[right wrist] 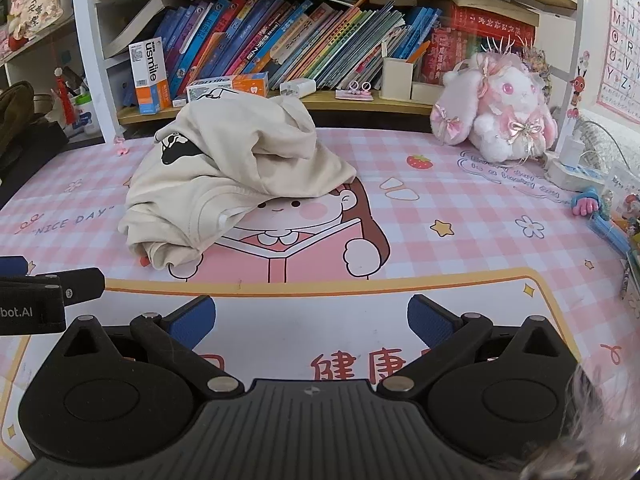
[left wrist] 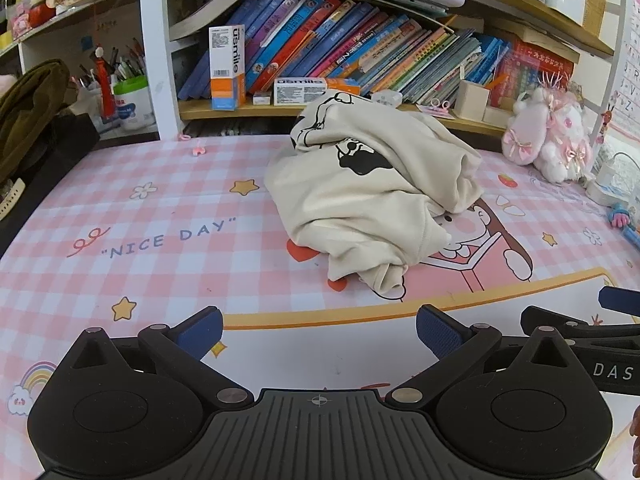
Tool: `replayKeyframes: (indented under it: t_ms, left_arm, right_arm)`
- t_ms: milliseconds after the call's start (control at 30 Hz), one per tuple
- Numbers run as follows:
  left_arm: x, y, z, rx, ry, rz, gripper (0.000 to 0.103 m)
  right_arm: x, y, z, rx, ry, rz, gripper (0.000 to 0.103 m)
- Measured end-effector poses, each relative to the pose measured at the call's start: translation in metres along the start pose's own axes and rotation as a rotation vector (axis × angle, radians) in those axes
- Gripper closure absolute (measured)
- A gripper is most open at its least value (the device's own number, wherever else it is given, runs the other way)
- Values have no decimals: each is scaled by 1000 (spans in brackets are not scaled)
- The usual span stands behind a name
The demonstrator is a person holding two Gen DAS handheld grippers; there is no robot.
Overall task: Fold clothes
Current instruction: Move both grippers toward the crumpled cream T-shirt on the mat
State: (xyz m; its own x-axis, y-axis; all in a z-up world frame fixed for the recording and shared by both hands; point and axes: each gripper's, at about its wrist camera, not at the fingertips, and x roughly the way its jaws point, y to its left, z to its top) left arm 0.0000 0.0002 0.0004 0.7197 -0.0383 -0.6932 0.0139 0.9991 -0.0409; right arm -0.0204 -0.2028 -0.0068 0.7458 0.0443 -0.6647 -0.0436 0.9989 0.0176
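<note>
on the pink checked desk mat [right wrist: 460, 184] lies one crumpled cream garment [left wrist: 372, 200], unfolded. two grippers hang near it, apart from it: left gripper [left wrist: 319, 334] and right gripper [right wrist: 311, 320], both spread wide, empty. one plush rabbit [right wrist: 496, 108] sits beyond.

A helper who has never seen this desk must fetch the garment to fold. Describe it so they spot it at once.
Start at the pink checked desk mat below the bookshelf. Near the mat's middle, partly covering the cartoon girl printed on it, lies a crumpled cream sweatshirt. It is the only cloth heap on the mat, plain cream with a black cartoon print, unlike the pink plush rabbit farther right.
</note>
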Motion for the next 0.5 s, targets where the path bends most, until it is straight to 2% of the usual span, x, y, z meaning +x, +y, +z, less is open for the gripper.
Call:
replayKeyframes:
  t_ms: [133,267,500]
  left_arm:
    - [5,4,5,-6,31,-4,0]
    - [5,1,0,-8,16,-3,0]
    - [9,3,4,-22,36,10,0]
  right_arm:
    - [0,0,1,5,6,7,0]
    - [2,-1,1,5,8,8,0]
    - [6,0,2,7,14,9,0]
